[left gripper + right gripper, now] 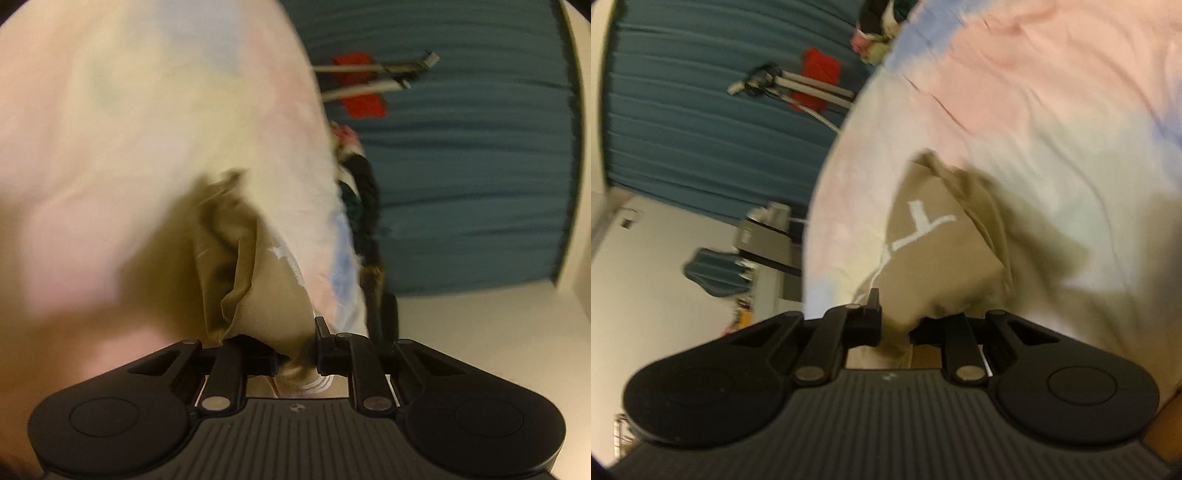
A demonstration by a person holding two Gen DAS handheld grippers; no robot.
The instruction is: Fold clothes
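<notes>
Pastel tie-dye cloth point(129, 129) point(1052, 92) filled most of both views, blurred, pink, cream and blue patches. Teal curtain point(461, 147) point(701, 129) hung behind, with a red patch point(360, 92) point(818, 77) and a metal rod point(376, 68) point(812, 83) across it. Tan garment point(258, 280) point(934, 258) with white lettering lay bunched against the pastel cloth, between both grippers. Left gripper point(297, 356) was clamped narrow on the tan garment's edge. Right gripper point(895, 328) likewise pinched tan fabric between its fingers.
</notes>
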